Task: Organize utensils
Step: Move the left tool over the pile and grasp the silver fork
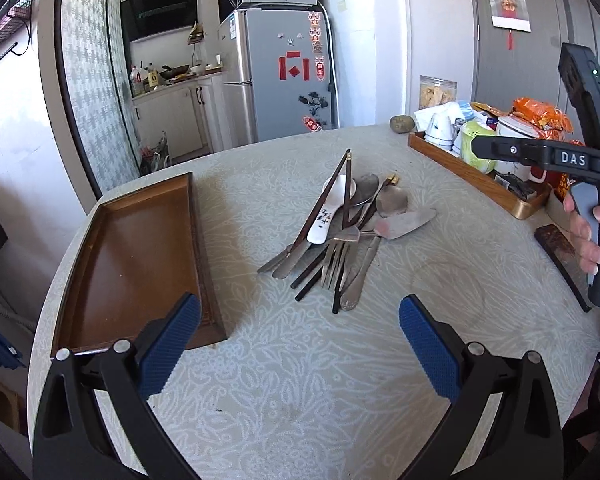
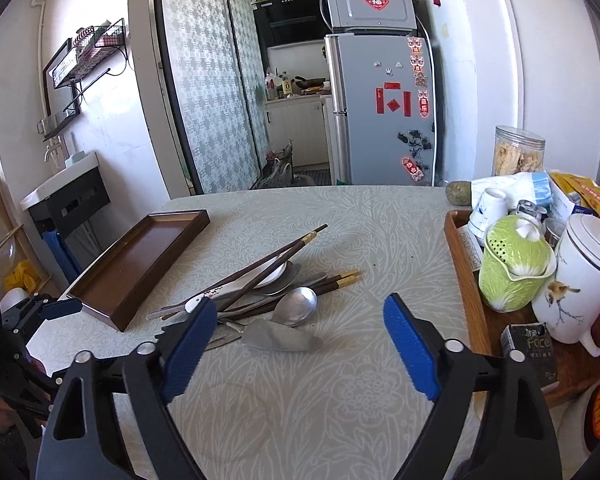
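A pile of utensils [image 1: 340, 232] lies mid-table: dark chopsticks [image 1: 332, 192], a white ceramic spoon [image 1: 332, 212], metal spoons, forks [image 1: 336, 260] and a flat server [image 1: 408, 222]. The pile also shows in the right wrist view [image 2: 260, 296], with a metal spoon [image 2: 296, 306] and the server [image 2: 280, 338] nearest. An empty brown wooden tray [image 1: 140, 264] [image 2: 140, 260] sits left of the pile. My left gripper [image 1: 300, 332] is open and empty, just short of the pile. My right gripper [image 2: 300, 340] is open and empty, over the server's near edge.
A second wooden tray [image 1: 480, 176] [image 2: 460, 240] at the right holds cups, a green cabbage-shaped pot [image 2: 512, 268] and a white jug [image 2: 580, 280]. Snack bags and a jar [image 2: 518, 156] stand behind. A dark block [image 1: 560, 248] lies near the right edge. The right gripper's body [image 1: 560, 158] hangs above.
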Demonstrator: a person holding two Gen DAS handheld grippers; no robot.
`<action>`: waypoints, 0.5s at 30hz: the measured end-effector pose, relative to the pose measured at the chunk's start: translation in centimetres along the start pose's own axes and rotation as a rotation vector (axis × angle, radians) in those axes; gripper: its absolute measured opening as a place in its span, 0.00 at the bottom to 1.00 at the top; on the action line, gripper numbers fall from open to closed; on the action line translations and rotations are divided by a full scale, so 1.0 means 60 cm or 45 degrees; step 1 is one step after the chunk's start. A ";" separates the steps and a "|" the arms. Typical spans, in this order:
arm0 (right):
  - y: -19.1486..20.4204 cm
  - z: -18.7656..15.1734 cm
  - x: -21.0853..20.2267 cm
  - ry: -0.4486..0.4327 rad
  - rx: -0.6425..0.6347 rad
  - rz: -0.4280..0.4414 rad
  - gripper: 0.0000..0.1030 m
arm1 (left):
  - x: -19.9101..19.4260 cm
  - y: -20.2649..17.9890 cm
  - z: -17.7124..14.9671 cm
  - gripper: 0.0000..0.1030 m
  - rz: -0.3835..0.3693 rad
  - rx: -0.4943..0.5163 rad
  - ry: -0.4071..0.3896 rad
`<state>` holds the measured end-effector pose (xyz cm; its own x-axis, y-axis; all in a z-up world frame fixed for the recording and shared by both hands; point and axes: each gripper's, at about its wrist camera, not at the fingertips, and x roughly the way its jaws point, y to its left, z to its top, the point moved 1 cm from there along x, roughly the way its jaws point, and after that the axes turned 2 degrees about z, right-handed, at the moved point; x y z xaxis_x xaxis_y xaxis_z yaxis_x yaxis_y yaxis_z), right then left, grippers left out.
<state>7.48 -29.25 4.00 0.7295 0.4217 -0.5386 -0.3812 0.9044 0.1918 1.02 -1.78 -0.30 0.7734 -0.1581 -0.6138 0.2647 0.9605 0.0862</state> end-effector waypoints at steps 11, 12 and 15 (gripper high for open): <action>-0.030 -0.006 0.098 0.301 0.220 0.249 0.48 | 0.053 -0.027 0.020 0.51 -0.225 0.105 0.108; -0.032 -0.008 0.106 0.316 0.254 0.287 0.47 | 0.056 -0.033 0.020 0.47 -0.244 0.131 0.111; -0.030 -0.008 0.126 0.357 0.342 0.388 0.45 | 0.070 -0.040 0.025 0.47 -0.287 0.146 0.130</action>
<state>13.40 -27.74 -0.83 0.4125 0.6692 -0.6181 -0.3665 0.7431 0.5599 4.48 -5.07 -1.92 0.6269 -0.3355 -0.7031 0.4918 0.8704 0.0231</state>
